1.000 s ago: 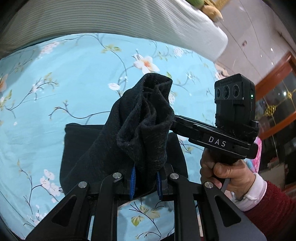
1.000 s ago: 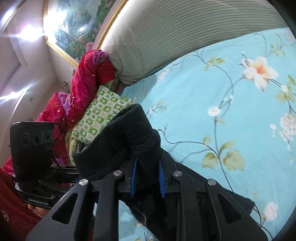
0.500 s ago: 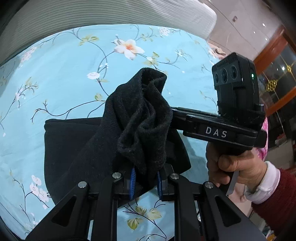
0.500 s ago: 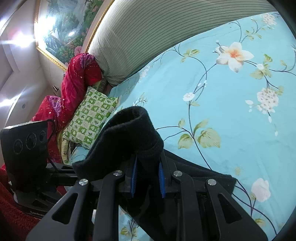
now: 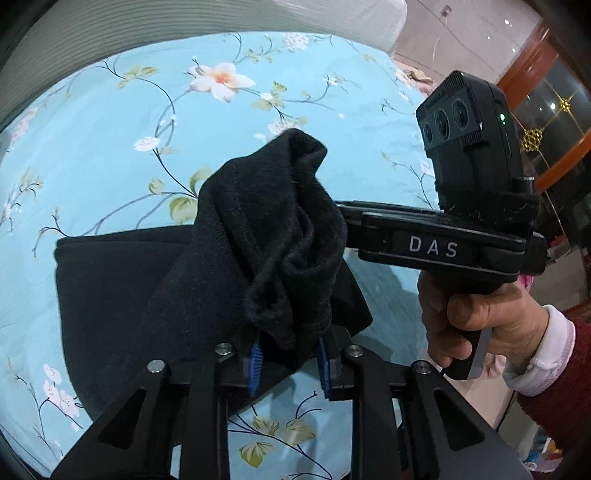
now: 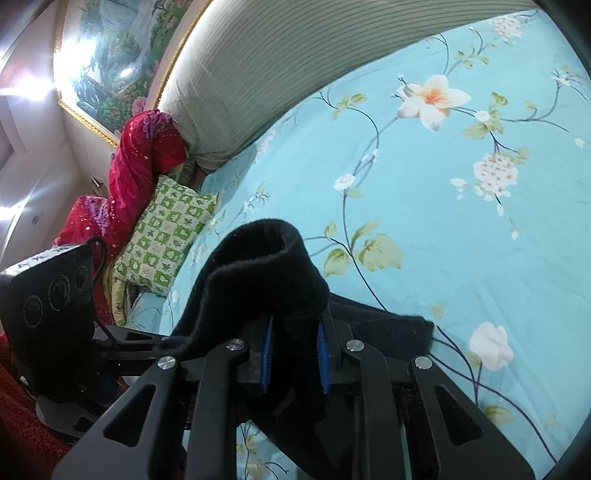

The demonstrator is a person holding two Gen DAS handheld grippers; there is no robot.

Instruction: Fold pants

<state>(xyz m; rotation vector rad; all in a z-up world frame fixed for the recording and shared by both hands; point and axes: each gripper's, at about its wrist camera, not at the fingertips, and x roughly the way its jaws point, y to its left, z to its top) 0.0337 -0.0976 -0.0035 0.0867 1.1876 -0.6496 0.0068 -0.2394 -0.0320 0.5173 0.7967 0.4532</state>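
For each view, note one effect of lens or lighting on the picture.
Left wrist view: fisheye bends the striped headboard into an arc, and the black pants lose fold detail. Right wrist view: glare whitens the framed painting; dark corners vignette.

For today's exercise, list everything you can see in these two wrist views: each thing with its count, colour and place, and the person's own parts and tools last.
pants: one, black, partly flat on the bed, two bunched ends raised between the jaws.
bed sheet: one, light blue with flowers, under the pants.
headboard: one, beige and ribbed, along the far edge of the bed.
checked pillow: one, green and white, at the bed's far corner.
red cloth: one, red with sparkles, piled beside the pillow.
painting: one, gold-framed landscape, on the wall.
left hand-held gripper: one, black with blue pads, jaws just opening, fabric between them.
right hand-held gripper: one, black with blue pads, jaws just opening, fabric between them.
right hand: one, red sleeve with white cuff, on the gripper's handle.
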